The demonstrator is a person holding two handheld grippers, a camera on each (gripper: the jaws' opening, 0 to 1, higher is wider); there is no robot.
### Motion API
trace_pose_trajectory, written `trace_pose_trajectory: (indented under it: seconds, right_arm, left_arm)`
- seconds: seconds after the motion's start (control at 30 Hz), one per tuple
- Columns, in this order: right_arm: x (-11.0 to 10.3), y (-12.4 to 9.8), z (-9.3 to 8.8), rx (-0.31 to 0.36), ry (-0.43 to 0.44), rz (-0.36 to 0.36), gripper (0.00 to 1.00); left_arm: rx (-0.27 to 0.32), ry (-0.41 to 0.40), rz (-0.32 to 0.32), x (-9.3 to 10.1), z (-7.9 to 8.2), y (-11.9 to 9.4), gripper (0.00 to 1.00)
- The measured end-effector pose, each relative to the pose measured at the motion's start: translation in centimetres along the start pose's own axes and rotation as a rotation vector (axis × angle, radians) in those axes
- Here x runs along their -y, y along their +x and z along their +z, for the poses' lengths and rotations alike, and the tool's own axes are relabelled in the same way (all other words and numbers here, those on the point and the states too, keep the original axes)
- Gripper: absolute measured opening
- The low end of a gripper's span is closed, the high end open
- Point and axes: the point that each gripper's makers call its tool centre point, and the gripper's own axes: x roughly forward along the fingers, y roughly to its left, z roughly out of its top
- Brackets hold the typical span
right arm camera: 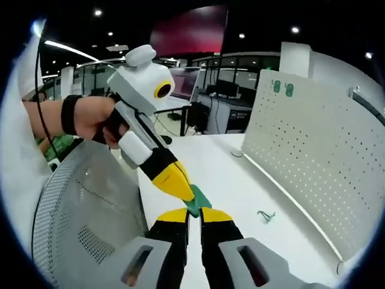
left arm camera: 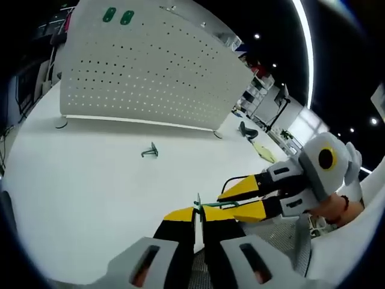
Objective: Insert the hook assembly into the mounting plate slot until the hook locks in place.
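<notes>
White perforated steel is what I read first: the pegboard mounting plate [left arm camera: 144,72] stands upright at the far side of the white table [left arm camera: 78,180], with two green tags [left arm camera: 118,16] near its top edge. On the bare tabletop in front of it, well apart from my grippers, lies a small dark hook [left arm camera: 150,150], untouched. Moving right in the left gripper view, my left gripper [left arm camera: 198,212] has its yellow-tipped jaws nearly closed on a thin green piece, the hook assembly [left arm camera: 212,205], and the right gripper [left arm camera: 249,198] reaches in from the right with its jaws narrow, meeting the same part. In the right gripper view, the left gripper [right arm camera: 180,183] comes down from the upper left, held by a hand [right arm camera: 90,117], and its tip touches the green hook assembly [right arm camera: 197,201] just above my right gripper [right arm camera: 194,215], whose jaws are close together and pinching it. A grey mesh chair back [right arm camera: 84,205] sits at the left, and the plate [right arm camera: 319,156] stretches along the right with the spare hook [right arm camera: 265,215] near its base. My worry is the shared hold: both grippers pinch a small part low and far from the plate, so if one lets go unevenly the assembly could twist or drop toward the chair, out of the workspace. I also judge that a tilted grip would spoil alignment with the slot.
</notes>
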Motion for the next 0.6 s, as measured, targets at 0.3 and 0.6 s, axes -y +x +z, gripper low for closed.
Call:
trace_pose_trajectory:
  seconds: [0.3, 0.6]
  right_arm:
    - [-0.9, 1.3, -0.6, -0.095, -0.161, 0.028, 0.04]
    - [-1.3, 2.4, -1.1, -0.162, -0.218, 0.01, 0.02]
  left_arm:
    - [-0.061, -0.016, 0.007, -0.9, -0.8, -0.3, 0.03]
    - [-0.113, -0.032, -0.024, -1.0, -1.4, -0.4, 0.03]
